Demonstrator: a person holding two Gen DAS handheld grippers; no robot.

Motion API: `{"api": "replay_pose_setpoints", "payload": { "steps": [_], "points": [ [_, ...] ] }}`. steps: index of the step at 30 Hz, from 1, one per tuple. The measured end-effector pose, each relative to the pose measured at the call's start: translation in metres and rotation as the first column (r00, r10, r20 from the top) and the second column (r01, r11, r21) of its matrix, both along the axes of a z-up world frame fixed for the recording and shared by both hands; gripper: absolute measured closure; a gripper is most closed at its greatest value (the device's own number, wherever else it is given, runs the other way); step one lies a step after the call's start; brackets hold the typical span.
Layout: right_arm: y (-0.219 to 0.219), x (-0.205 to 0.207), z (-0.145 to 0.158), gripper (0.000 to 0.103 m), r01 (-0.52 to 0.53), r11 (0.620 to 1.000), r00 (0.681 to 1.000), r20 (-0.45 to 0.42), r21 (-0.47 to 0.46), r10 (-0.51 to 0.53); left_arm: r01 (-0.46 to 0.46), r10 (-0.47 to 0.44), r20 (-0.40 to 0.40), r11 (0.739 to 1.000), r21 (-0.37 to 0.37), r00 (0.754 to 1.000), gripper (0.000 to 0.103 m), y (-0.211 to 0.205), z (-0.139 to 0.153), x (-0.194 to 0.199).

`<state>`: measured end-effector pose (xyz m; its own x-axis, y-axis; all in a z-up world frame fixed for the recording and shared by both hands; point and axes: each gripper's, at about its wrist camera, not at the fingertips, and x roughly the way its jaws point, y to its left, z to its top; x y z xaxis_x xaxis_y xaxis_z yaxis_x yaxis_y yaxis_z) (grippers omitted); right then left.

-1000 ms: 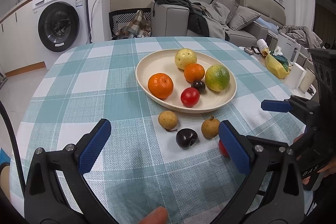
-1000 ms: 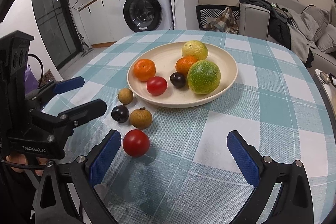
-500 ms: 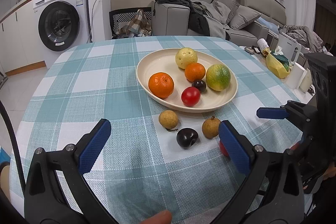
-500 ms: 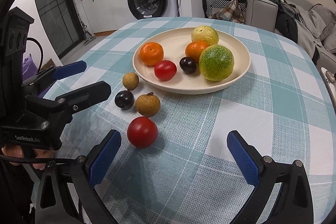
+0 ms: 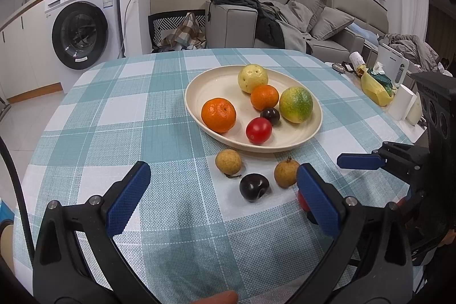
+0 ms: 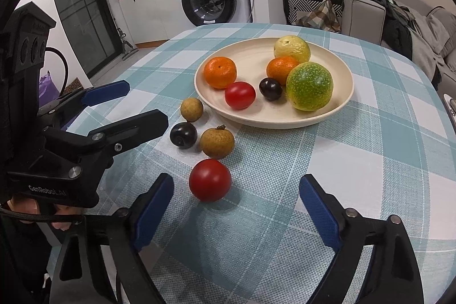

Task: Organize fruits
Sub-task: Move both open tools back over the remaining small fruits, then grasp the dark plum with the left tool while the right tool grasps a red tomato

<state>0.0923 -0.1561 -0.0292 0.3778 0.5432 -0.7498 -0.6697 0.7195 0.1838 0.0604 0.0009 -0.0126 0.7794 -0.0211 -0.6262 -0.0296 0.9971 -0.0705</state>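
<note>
A cream plate (image 5: 216, 81) (image 6: 250, 53) holds two oranges, a yellow fruit, a green fruit, a red tomato and a dark plum. On the cloth in front lie two brown longans (image 6: 191, 109) (image 6: 217, 142), a dark plum (image 6: 183, 134) and a red tomato (image 6: 210, 179). My right gripper (image 6: 236, 207) is open, with the loose tomato just ahead of its left finger. My left gripper (image 5: 222, 198) is open and empty; the plum (image 5: 254, 186) and the longans (image 5: 228, 161) (image 5: 285, 173) lie just beyond its fingertips. The loose tomato (image 5: 302, 200) is mostly hidden behind its right finger.
The round table has a teal checked cloth (image 5: 119, 110). A kettle, a yellow bag and white containers (image 5: 379, 84) stand at the table's right edge. A washing machine (image 5: 82, 19) and a sofa (image 5: 285, 19) stand beyond the table.
My right gripper has moved forward and down towards the loose red tomato, which now sits larger and closer to its fingers. The left gripper has barely moved.
</note>
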Motion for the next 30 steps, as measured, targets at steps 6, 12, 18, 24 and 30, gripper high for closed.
{"api": "replay_pose_setpoints", "payload": {
  "steps": [6, 12, 18, 24, 30],
  "points": [
    [0.0038, -0.0017, -0.0009, 0.028, -0.028, 1.000, 1.000, -0.011, 0.006, 0.028, -0.003, 0.003, -0.008, 1.000, 0.001, 1.000, 0.001, 0.0001, -0.0022, 0.0005],
    [0.0063, -0.0035, -0.0012, 0.039, -0.054, 0.998, 0.998, -0.014, 0.012, 0.054, -0.003, 0.003, -0.009, 1.000, 0.001, 1.000, 0.001, 0.0001, -0.0025, 0.0004],
    [0.0097, -0.0058, -0.0023, 0.057, -0.080, 0.997, 0.997, -0.014, 0.008, 0.080, -0.009, 0.009, -0.020, 1.000, -0.002, 1.000, 0.001, 0.0004, -0.0046, 0.0010],
    [0.0079, -0.0044, -0.0019, 0.070, -0.089, 0.996, 0.996, -0.018, 0.018, 0.089, -0.008, 0.008, -0.020, 1.000, -0.002, 1.000, 0.001, 0.0005, -0.0045, 0.0019],
    [0.0025, -0.0027, 0.0007, 0.070, -0.076, 0.997, 0.997, 0.005, 0.011, 0.076, 0.002, -0.003, -0.041, 1.000, -0.004, 0.999, 0.001, 0.0008, -0.0089, 0.0052]
  ]
}}
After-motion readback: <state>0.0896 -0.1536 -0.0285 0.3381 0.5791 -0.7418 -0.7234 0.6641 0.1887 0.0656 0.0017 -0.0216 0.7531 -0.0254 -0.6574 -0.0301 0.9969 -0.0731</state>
